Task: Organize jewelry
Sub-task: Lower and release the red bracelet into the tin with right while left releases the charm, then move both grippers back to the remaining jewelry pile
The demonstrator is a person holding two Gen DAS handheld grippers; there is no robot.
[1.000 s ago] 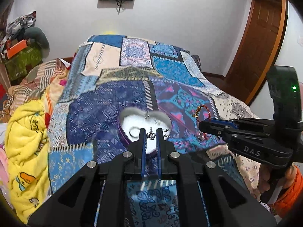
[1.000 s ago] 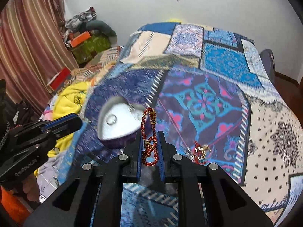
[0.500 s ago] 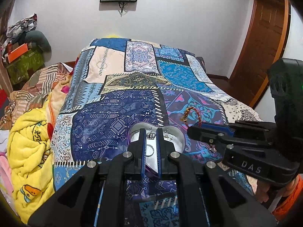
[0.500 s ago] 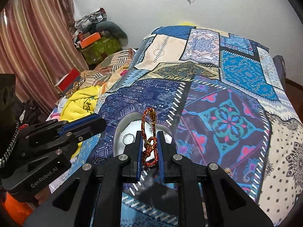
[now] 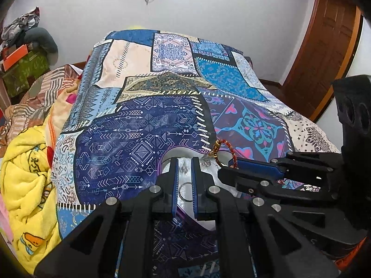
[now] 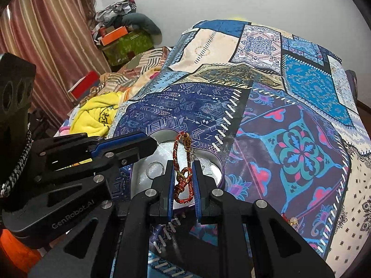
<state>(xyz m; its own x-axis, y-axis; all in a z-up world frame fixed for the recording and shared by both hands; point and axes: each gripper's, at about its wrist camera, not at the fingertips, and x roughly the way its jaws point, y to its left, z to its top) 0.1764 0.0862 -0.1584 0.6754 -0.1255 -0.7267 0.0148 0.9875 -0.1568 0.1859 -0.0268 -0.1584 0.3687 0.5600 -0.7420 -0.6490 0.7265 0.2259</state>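
Nearly closed, right tool [image 6: 183, 180] pinches bracelet [image 6: 182, 162], seemingly over box [image 6: 148, 169].

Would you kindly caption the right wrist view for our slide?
Right gripper holds a red-gold braided bracelet above the heart-shaped tin.

The heart-shaped tin [image 6: 208, 166] is shiny silver metal inside, with a glossy purple rim. The bracelet [image 6: 182, 169] is braided red-and-gold cord with gold metallic beads. Both grippers, left [image 5: 184, 165] and right [image 6: 183, 173], are matt black plastic with bright metal screws and ribbed blue pads [image 5: 174, 185]. The patchwork bedspread [image 5: 143, 125] is soft printed cloth; the yellow blanket [image 5: 25, 169] looks fleecy. The door [image 5: 324, 46] is polished wood.
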